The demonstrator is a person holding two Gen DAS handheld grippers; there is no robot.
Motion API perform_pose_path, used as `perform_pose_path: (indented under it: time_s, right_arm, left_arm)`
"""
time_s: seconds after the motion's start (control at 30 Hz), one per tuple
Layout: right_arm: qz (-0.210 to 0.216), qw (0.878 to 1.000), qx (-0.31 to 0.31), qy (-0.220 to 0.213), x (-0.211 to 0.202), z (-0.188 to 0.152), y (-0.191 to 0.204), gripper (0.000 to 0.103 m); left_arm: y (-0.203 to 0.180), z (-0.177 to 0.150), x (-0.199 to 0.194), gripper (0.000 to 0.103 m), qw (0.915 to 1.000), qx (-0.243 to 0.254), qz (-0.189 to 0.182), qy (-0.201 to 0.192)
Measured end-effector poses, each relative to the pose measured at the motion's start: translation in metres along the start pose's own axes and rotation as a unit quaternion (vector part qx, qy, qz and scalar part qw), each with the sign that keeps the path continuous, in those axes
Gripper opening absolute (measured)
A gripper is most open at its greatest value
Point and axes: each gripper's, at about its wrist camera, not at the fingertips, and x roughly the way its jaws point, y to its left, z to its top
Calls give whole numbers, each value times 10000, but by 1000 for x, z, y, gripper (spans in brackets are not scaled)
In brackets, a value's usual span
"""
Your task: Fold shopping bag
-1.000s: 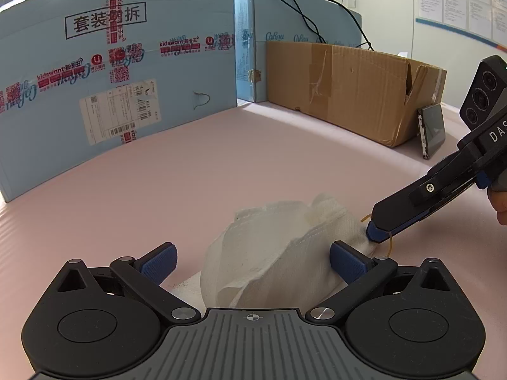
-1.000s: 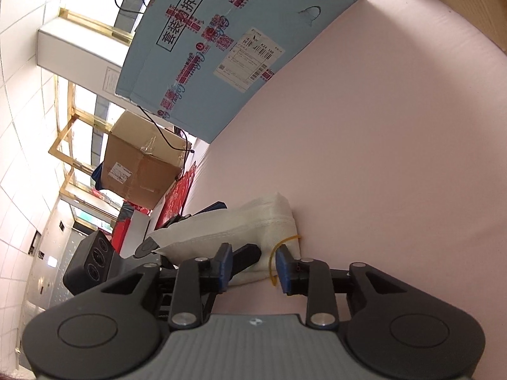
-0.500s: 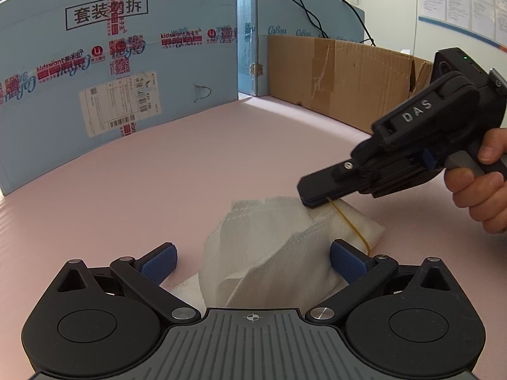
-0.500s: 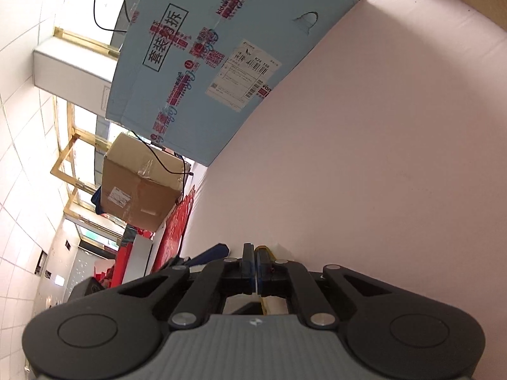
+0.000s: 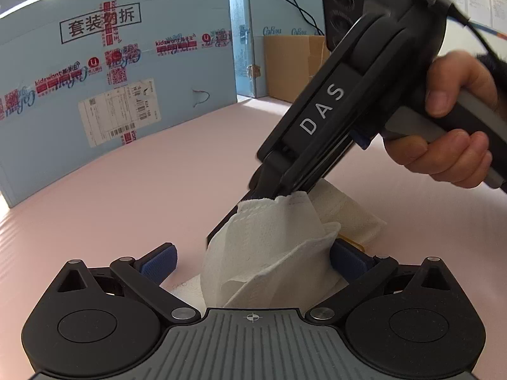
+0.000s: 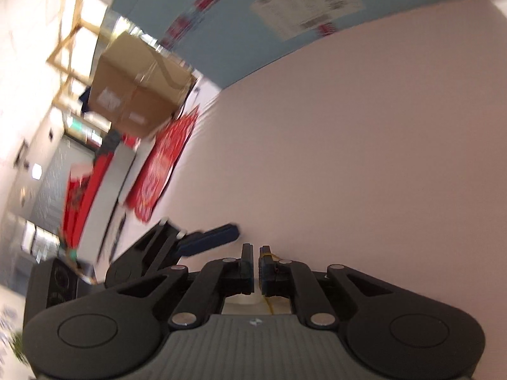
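A white fabric shopping bag (image 5: 272,253) lies crumpled on the pink table (image 5: 142,171), bunched between the wide-open fingers of my left gripper (image 5: 253,259). My right gripper (image 6: 256,269) is almost shut, pinching a yellow rubber band (image 6: 269,255). In the left wrist view it reaches in from the upper right, its tip (image 5: 269,190) at the bag's raised top edge. A little white cloth (image 6: 240,300) shows under its fingers. A bit of yellow band (image 5: 355,244) peeks out by my left gripper's right pad.
A large light-blue carton (image 5: 111,72) stands along the back, a brown cardboard box (image 5: 291,63) to its right. In the blurred right wrist view, another brown box (image 6: 139,85) and red items (image 6: 164,164) lie beyond the table edge.
My right gripper closed on the yellow band, then swung up and over the bag toward the left, lifting the bag's edge. My left gripper has stayed open and still.
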Motion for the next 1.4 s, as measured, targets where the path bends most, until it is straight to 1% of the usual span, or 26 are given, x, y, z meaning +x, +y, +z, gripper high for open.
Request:
perform_pose_path:
  time_s: [0.03,0.07,0.1,0.13,0.17,0.23,0.3,0.37,0.47,0.57,0.67,0.7,0.8,0.83,0.87,0.93,0.97,1.0,1.07,1.1,1.13,1.2,1.27,1.3,1.33,1.4]
  right_arm:
    - [-175,9991,-355,162,2,2,16,42]
    - [-356,9968,-613,360,3,5,28,44]
    - [-555,9946,-712,513,4,8,34,52]
    - [-754,9917,-804,664,5,12,39,55]
    - [-930,9884,-845,858,5,15,41,57]
    - [-1186,9832,-927,1032,-1,18,45,59]
    - [-1314,9763,-1141,1288,-12,19,52,60]
    - [-1445,9700,-1358,1406,-23,18,58,60]
    - [-1599,9685,-1546,1118,-41,22,66,65]
    - [-1282,9833,-1194,500,-68,33,54,72]
    - [-1038,9921,-694,119,-83,20,20,72]
    - [-848,9950,-523,-28,-86,7,4,69]
    - [-338,9985,-137,-397,-83,-29,-37,54]
    - [-316,9985,-90,-438,-79,-34,-42,47]
    - [-335,9982,-32,-491,-73,-42,-51,43]
    - [90,9958,-126,-903,-69,-54,-60,37]
    - [307,9932,-174,-1111,-67,-60,-65,32]
    - [426,9913,-302,-1211,-65,-66,-65,21]
    - [313,9908,-334,-1273,-63,-75,-62,20]
    - [474,9900,-203,-1310,-67,-84,-62,18]
    - [612,9891,-103,-1333,-72,-92,-61,18]
    - [610,9881,-35,-1414,-74,-102,-57,18]
    - [524,9879,-21,-1457,-72,-109,-54,19]
    - [518,9880,27,-1457,-70,-110,-56,19]
    - [514,9880,76,-1456,-68,-110,-57,19]
    - [499,9881,153,-1448,-66,-110,-60,19]
  left_arm:
    - [-2,0,-1,103,10000,49,35,-17]
    - [-3,0,-1,103,9999,82,62,-33]
    - [-4,0,-1,103,9999,89,70,-40]
    - [-4,0,-1,103,9999,77,63,-41]
    - [-4,0,-1,103,9999,72,60,-43]
    - [-5,0,-1,103,9999,86,72,-51]
    - [-5,-1,-1,103,9999,85,71,-53]
    - [-6,-1,-1,103,9999,84,67,-54]
    - [-8,-2,-1,103,9999,113,86,-62]
    - [-6,-3,1,103,10000,26,16,-45]
    - [0,-2,2,103,9998,-145,-124,-11]
    - [2,-1,3,103,9997,-190,-162,-4]
    - [10,-1,3,103,9988,-375,-317,1]
    - [11,-1,2,103,9985,-422,-360,-15]
    - [13,-1,1,103,9981,-467,-395,-39]
    - [16,-1,-2,103,9976,-568,-395,-93]
    - [19,-2,-5,103,9968,-683,-387,-118]
    - [22,-4,-8,103,9959,-815,-374,-151]
    - [27,-7,-15,103,9936,-1055,-341,-234]
    - [29,-8,-18,103,9925,-1147,-315,-273]
    - [29,-9,-22,103,9925,-1166,-187,-317]
    - [19,-9,-32,103,9934,-1030,291,-408]
    - [1,-6,-40,103,9931,-634,876,-465]
    - [-10,-2,-44,103,9901,-360,1249,-524]
    - [-22,2,-49,103,9829,-32,1735,-610]
    - [-49,6,-61,103,9581,558,2658,-914]
